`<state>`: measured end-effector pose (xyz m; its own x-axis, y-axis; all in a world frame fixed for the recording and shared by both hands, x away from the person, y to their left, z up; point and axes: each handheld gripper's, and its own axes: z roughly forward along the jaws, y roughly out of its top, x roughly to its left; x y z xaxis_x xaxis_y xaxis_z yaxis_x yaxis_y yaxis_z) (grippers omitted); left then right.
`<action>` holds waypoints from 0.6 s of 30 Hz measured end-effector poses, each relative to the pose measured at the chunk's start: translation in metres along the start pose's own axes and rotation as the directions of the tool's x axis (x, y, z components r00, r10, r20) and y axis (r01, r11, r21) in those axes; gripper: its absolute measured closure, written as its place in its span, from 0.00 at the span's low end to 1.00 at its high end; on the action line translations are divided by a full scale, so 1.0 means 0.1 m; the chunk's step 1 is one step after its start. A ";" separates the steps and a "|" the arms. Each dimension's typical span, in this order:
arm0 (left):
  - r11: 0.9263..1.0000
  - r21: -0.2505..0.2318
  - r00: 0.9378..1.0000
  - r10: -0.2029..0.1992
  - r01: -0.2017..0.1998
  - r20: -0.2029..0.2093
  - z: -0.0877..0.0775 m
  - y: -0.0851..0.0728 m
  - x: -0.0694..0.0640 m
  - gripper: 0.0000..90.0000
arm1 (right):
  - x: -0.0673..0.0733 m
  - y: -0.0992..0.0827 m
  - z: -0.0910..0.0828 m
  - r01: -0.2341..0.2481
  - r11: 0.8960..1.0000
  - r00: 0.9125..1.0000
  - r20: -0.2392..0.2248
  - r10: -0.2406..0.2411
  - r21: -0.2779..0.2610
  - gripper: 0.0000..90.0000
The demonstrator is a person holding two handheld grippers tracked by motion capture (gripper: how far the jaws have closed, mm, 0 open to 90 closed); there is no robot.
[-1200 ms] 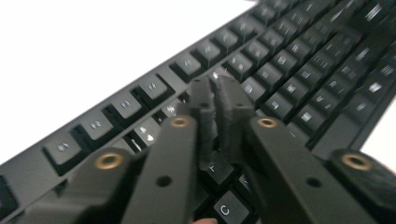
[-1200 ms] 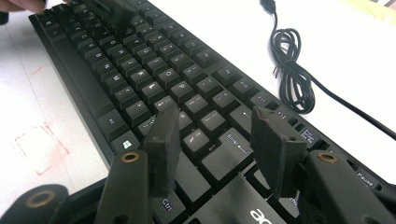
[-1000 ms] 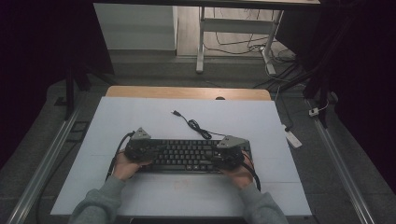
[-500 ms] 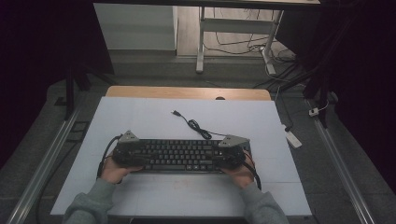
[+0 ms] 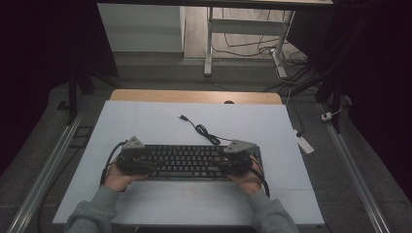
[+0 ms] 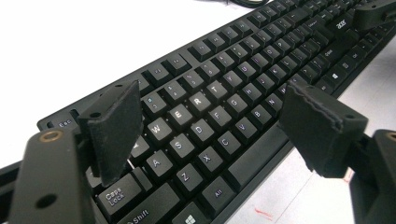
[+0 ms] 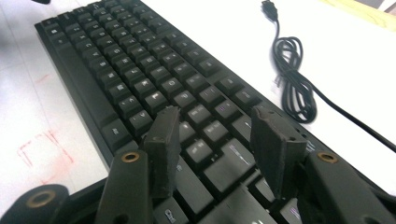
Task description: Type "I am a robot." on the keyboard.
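A black keyboard (image 5: pixel 187 162) lies low in the middle of the high view on the white table (image 5: pixel 145 126), with the left gripper (image 5: pixel 132 158) at its left end and the right gripper (image 5: pixel 236 158) at its right end. The left jaws have just been opening and now stand wide above the keys in the left gripper view, pressing nothing; the right jaws hang apart over the right-hand keys, also gripping nothing. The keyboard's cable (image 5: pixel 201 130) coils loose just above it, toward the middle of the frame, clear of both grippers.
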<state>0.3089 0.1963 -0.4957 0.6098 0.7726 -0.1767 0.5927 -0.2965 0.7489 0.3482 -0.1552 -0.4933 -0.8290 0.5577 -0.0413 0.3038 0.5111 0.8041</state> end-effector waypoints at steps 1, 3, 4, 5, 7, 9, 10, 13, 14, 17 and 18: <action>1.000 0.000 1.000 0.000 0.000 0.000 0.00 0.00 0.00 0.23 | 0.01 0.01 0.01 0.004 1.000 1.000 -0.004 -0.004 0.001 0.60; 1.000 0.002 1.000 0.001 -0.001 0.003 0.00 0.00 0.00 0.22 | 0.04 0.03 0.03 0.009 1.000 1.000 -0.009 -0.009 0.005 0.62; 1.000 0.004 1.000 0.003 -0.003 0.005 0.00 0.00 0.00 0.22 | 0.05 0.04 0.05 0.009 1.000 1.000 -0.015 -0.009 0.004 0.63; 1.000 0.007 1.000 0.004 -0.004 0.006 0.00 0.00 0.00 0.22 | 0.06 0.05 0.06 0.013 1.000 1.000 -0.023 -0.013 0.008 0.65; 1.000 0.009 1.000 0.009 -0.009 0.005 0.01 0.00 0.00 0.21 | 0.09 0.06 0.09 0.016 1.000 0.999 -0.031 -0.016 0.017 0.71; 1.000 0.013 1.000 0.011 -0.011 0.003 0.01 0.00 0.00 0.21 | 0.12 0.08 0.12 0.020 1.000 0.998 -0.054 -0.019 0.023 0.80; 1.000 0.013 1.000 0.008 -0.008 0.003 0.02 0.00 0.00 0.21 | 0.13 0.09 0.14 0.030 0.999 0.998 -0.063 -0.028 0.029 0.84; 1.000 0.014 1.000 0.008 -0.008 0.004 0.01 -0.01 0.00 0.21 | 0.17 0.12 0.18 0.045 0.998 0.995 -0.094 -0.040 0.042 0.96; 1.000 0.015 1.000 0.008 -0.008 0.004 0.01 -0.01 0.00 0.21 | 0.18 0.13 0.20 0.044 0.998 0.994 -0.102 -0.040 0.045 0.98; 1.000 0.015 1.000 0.011 -0.011 0.003 0.01 -0.01 0.01 0.21 | 0.21 0.15 0.24 0.051 0.997 0.992 -0.114 -0.045 0.049 0.99; 1.000 0.015 1.000 0.009 -0.009 0.003 0.01 -0.01 0.01 0.21 | 0.23 0.16 0.26 0.054 0.997 0.992 -0.117 -0.047 0.056 0.99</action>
<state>0.3094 0.1964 -0.4973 0.6168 0.7681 -0.1721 0.5950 -0.3118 0.7408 0.3461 -0.1178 -0.4969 -0.8917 0.4525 -0.0096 0.2842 0.5763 0.7663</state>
